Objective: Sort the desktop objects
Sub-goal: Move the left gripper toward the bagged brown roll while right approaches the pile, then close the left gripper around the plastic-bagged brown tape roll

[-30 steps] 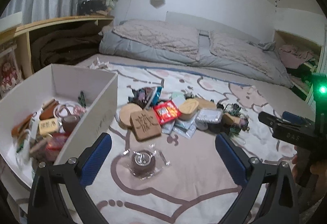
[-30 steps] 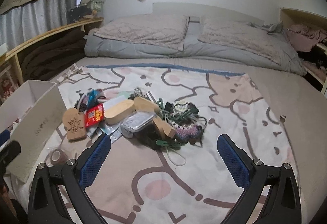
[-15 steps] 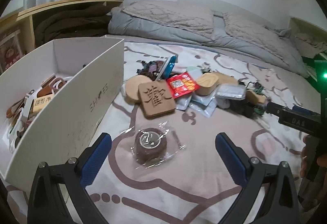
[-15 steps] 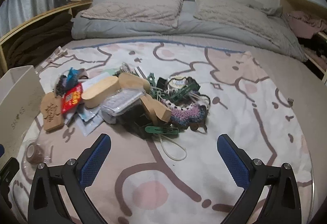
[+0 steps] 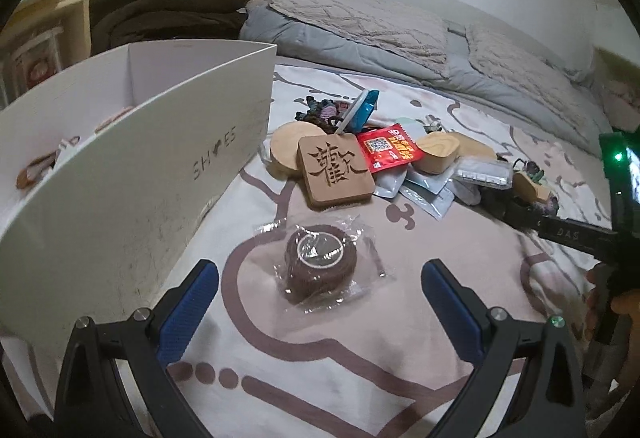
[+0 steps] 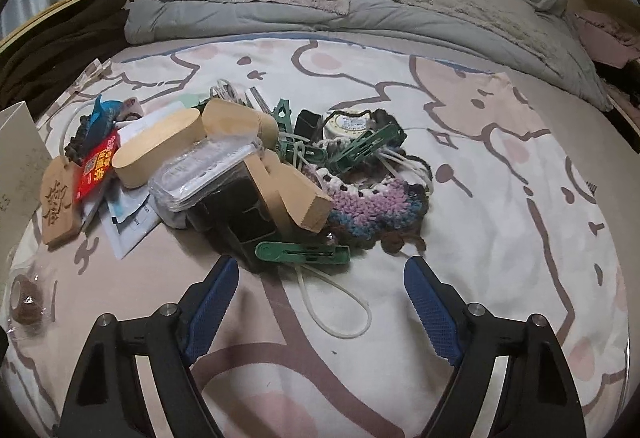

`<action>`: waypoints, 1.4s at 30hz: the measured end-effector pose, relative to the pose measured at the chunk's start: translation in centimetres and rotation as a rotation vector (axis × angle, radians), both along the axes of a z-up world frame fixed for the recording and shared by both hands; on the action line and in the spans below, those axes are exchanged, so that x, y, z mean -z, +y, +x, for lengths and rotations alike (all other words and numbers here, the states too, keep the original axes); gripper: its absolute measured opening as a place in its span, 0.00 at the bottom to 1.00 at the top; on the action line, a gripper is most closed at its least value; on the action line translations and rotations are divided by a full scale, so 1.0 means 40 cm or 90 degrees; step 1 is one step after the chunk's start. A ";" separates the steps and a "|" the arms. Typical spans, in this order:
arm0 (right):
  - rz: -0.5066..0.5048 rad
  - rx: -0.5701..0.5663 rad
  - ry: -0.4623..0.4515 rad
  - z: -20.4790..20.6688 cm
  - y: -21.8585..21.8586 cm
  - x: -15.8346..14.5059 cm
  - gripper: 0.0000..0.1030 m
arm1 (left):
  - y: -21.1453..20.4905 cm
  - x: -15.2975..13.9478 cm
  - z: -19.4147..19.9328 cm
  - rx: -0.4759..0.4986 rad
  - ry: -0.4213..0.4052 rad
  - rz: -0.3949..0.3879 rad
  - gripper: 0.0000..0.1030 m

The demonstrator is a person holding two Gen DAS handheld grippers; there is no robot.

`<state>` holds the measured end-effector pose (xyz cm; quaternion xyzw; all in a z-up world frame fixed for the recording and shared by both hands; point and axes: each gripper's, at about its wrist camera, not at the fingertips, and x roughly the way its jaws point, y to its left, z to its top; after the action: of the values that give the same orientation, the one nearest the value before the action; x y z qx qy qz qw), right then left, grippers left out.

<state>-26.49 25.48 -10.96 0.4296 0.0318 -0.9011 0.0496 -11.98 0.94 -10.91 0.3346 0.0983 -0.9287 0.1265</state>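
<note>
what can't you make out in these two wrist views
- Left wrist view: the white box hides most of its contents behind its near wall.
- Left wrist view: the right gripper is cut off by the frame edge; its fingers don't show.
- Right wrist view: the wrapped brown roll is small and distorted near the edge.

Both grippers are brought lower: the left gripper (image 5: 320,298) toward the wrapped brown roll (image 5: 321,267), the right gripper (image 6: 318,286), jaws narrowed, toward the green clip (image 6: 303,252).

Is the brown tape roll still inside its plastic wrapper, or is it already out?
Inside. The tape roll lies flat on the blanket, and clear crinkled wrapper covers it and sticks out around it.
</note>
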 end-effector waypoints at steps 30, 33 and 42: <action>-0.119 -0.049 -0.034 0.026 0.033 0.037 0.38 | -0.054 0.067 -0.057 -0.064 -0.057 0.068 0.99; -0.130 -0.050 -0.037 0.033 0.034 0.036 0.38 | -0.057 0.070 -0.076 -0.055 -0.069 0.074 0.99; -0.173 -0.037 -0.046 0.027 0.053 0.037 0.39 | -0.061 0.070 -0.110 -0.026 -0.078 0.095 0.99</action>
<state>-25.41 27.61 -12.45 0.4502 -0.0797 -0.8791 0.1343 -16.38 -1.49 -13.73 0.3972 0.1660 -0.8938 0.1259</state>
